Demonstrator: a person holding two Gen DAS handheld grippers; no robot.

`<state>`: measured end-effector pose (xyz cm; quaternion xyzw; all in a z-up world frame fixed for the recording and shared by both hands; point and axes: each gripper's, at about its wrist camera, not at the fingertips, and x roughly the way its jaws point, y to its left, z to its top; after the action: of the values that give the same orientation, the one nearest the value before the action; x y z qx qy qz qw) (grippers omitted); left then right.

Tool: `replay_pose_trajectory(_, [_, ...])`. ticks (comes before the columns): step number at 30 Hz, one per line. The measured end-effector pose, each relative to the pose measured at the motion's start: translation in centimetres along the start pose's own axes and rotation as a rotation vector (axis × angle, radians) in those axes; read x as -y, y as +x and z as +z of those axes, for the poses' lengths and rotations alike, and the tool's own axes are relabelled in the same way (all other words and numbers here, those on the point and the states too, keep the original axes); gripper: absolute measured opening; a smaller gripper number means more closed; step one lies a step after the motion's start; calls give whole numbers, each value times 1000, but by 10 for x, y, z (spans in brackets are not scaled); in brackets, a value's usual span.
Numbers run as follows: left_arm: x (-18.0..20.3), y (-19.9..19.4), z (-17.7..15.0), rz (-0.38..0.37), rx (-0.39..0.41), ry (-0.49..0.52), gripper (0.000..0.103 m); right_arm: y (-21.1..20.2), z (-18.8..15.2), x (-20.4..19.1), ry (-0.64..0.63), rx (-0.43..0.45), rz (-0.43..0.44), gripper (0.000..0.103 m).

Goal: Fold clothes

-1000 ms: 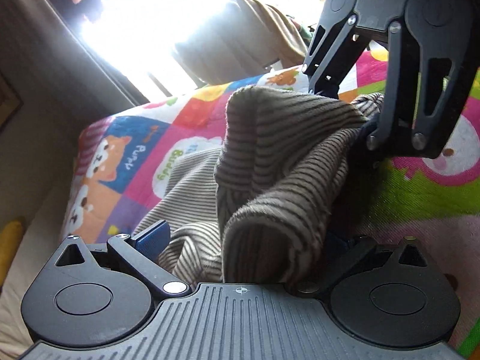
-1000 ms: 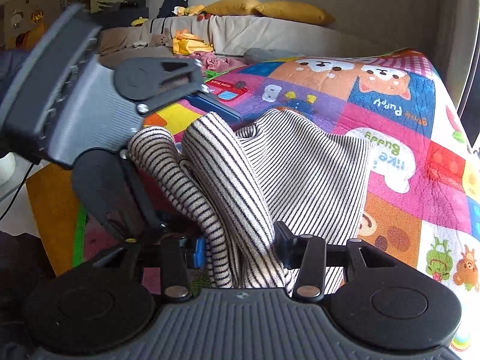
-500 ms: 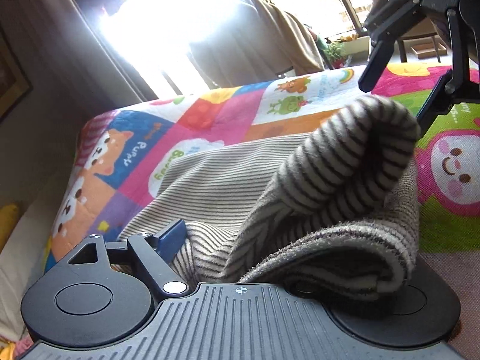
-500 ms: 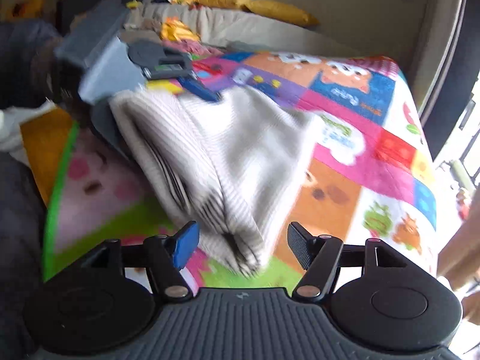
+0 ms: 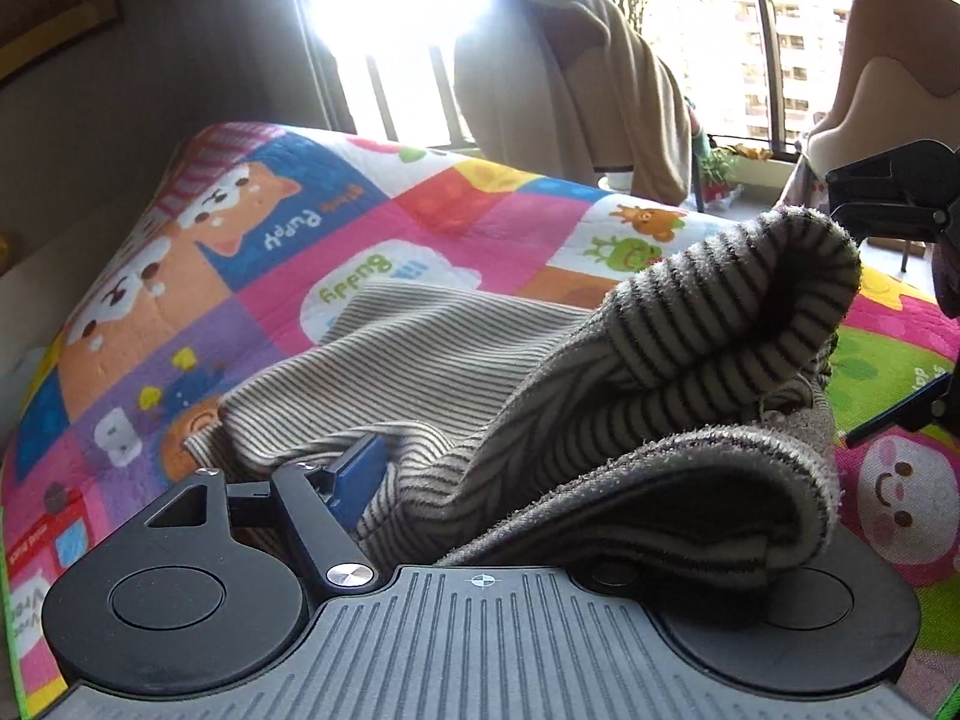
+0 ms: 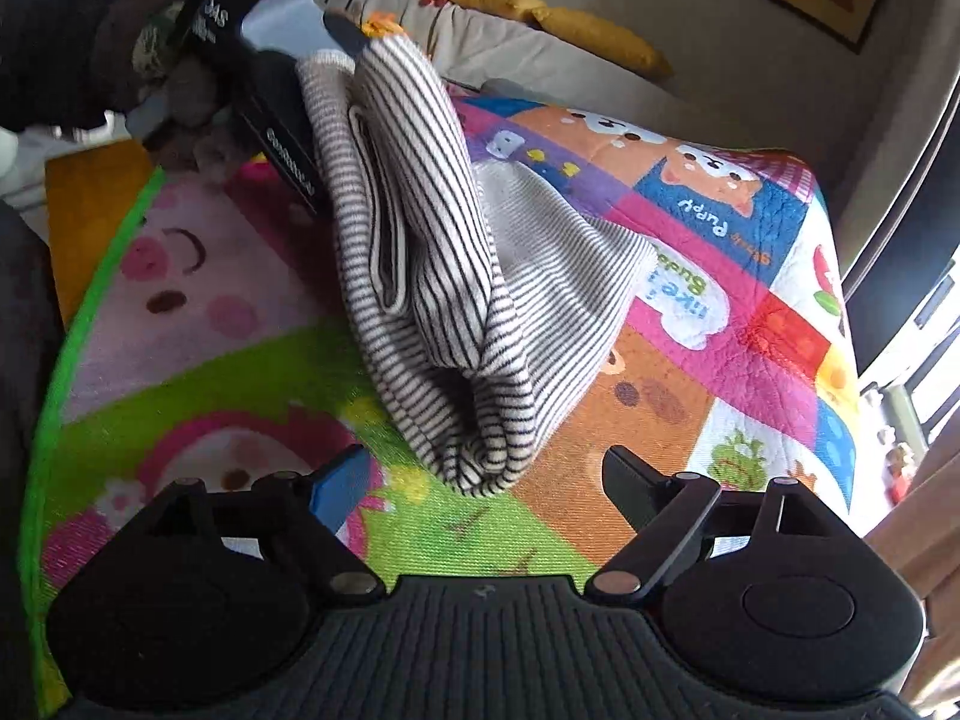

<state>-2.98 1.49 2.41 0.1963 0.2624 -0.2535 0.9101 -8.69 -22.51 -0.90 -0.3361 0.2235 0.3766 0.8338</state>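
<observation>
A black-and-white striped knit garment [image 6: 432,276] lies partly on the colourful play mat [image 6: 750,348], one end lifted. In the left wrist view the garment [image 5: 600,396] drapes over my left gripper [image 5: 480,480], which is shut on its folded edge; the right finger is hidden under cloth. In the right wrist view my right gripper [image 6: 480,480] is open and empty, just short of the hanging fold. The left gripper's body [image 6: 270,114] shows at the top left, holding the cloth up. Part of the right gripper [image 5: 900,204] shows at the right edge of the left wrist view.
A sofa with yellow cushions [image 6: 594,36] stands behind the mat. A draped chair [image 5: 576,90] and another chair [image 5: 888,90] stand by the bright window. The mat's green edge [image 6: 72,324] runs along the left.
My right gripper has let go of the garment, opened and drawn back. My left gripper still holds the cloth, and the fold has sagged over it.
</observation>
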Motion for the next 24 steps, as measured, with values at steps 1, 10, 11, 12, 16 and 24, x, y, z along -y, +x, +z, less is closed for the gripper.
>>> replay_pose_trajectory(1, [-1, 0, 0, -2, 0, -1, 80, 3, 0, -3, -12, 1, -23, 85])
replay_pose_trajectory(10, [21, -12, -15, 25, 46, 151, 85, 20, 23, 0, -76, 82, -74, 44])
replay_pose_trajectory(11, [27, -13, -17, 24, 53, 178, 81, 18, 23, -1, -70, 80, -72, 38])
replay_pose_trajectory(12, [33, -15, -19, 20, 58, 204, 72, 17, 24, -2, -65, 77, -70, 37])
replay_pose_trajectory(16, [57, -18, -26, 4, 50, 286, 52, 13, 26, -4, -43, 67, -62, 32])
replay_pose_trajectory(24, [53, -59, -16, -120, 111, 114, 36, -38, 32, -3, 4, 104, -43, 28])
